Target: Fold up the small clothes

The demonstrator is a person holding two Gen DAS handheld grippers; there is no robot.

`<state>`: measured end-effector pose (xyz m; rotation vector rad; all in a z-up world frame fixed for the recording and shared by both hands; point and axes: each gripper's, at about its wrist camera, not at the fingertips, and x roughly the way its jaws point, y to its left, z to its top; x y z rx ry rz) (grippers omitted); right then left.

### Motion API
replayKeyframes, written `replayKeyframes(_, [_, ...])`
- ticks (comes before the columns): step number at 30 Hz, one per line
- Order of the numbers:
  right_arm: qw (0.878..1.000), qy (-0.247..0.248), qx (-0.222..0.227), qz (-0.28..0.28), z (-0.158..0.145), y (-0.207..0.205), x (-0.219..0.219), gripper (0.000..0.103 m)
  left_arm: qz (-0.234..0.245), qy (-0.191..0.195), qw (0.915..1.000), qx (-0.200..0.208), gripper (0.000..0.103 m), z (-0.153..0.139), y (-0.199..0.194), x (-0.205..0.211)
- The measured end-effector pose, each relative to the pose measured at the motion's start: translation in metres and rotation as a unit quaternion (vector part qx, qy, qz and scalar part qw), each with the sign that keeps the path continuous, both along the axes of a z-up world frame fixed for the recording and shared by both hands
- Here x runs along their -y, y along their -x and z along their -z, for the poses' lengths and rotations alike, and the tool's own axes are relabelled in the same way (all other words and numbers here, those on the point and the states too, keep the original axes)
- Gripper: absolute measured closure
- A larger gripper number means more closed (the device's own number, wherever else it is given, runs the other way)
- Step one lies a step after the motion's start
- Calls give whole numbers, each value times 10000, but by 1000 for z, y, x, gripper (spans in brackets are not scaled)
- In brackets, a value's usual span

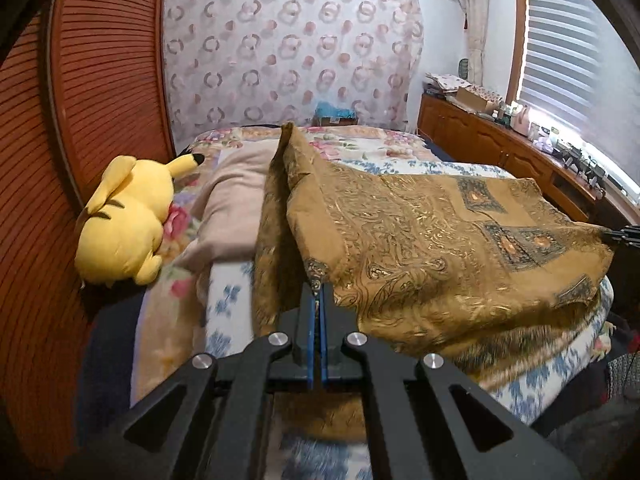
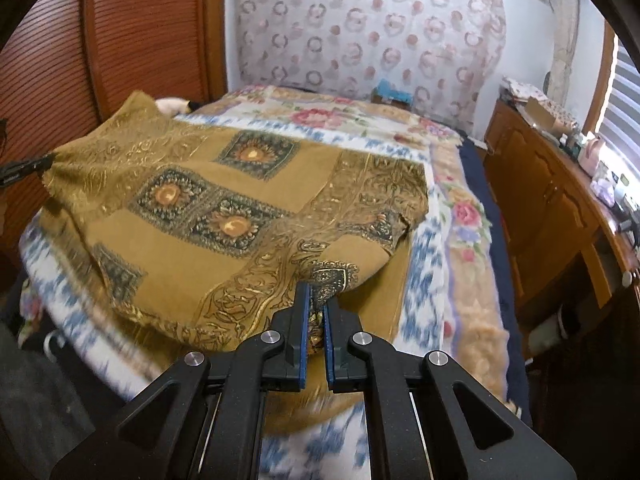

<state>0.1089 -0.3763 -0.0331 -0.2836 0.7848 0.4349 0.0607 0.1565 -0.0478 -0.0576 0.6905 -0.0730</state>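
A mustard-brown patterned scarf (image 1: 432, 232) with gold paisley and dark square medallions hangs stretched above the bed. My left gripper (image 1: 319, 292) is shut on its near left corner. My right gripper (image 2: 316, 300) is shut on the near right corner of the scarf (image 2: 224, 208). The right gripper's tips also show at the far right of the left wrist view (image 1: 612, 236), and the left gripper's tips at the far left of the right wrist view (image 2: 40, 164). The far part of the scarf drapes onto the bed, and part lies below the raised edge.
The bed (image 1: 224, 300) has a blue-and-white floral cover. A yellow plush toy (image 1: 124, 220) and a beige pillow (image 1: 236, 200) lie at its left, by a wooden slatted headboard (image 1: 100, 80). A wooden dresser (image 2: 552, 208) with clutter runs along the right under a window.
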Motion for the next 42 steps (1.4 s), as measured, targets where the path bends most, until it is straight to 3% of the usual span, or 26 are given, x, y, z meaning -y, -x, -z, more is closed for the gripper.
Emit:
replayKeyframes(6, [10000,-36,-4,-52,-6,18,4,100,-20,86,9999,-119,103,4,8,-8])
replayKeyframes(12, [9993,-97,-335,111,26,9,5,99,-112,38,9991,-412,98,25,4,-5])
replayKeyframes(14, [9988,-86,-419,221,32,11,5,91,-128,-18,9990,-434,93,26,5,-5])
replayKeyframes(16, [9986,-102,-438,279,33,9,7,87,-174,-47,9989,-439,79,26,5,-7])
replayKeyframes(19, [9988,-82,-302,379,27,9,8,72,-198,43,9991,-360,60,22,7,-11])
replayKeyframes(23, [9988,-184,-28,445,12,7,7,65,-190,131,9994,-269,43,19,6,-12])
replayKeyframes(30, [9986,-512,69,59,6,6,-21,59,-60,35,9984,-557,42,41,-11,1])
replayKeyframes(36, [9980,-525,-159,-310,33,-1,-60,59,-103,34,9961,-881,42,63,-22,3])
replayKeyframes(42, [9969,-516,-340,-477,57,-8,-87,58,-131,-75,9960,-879,42,66,-23,6])
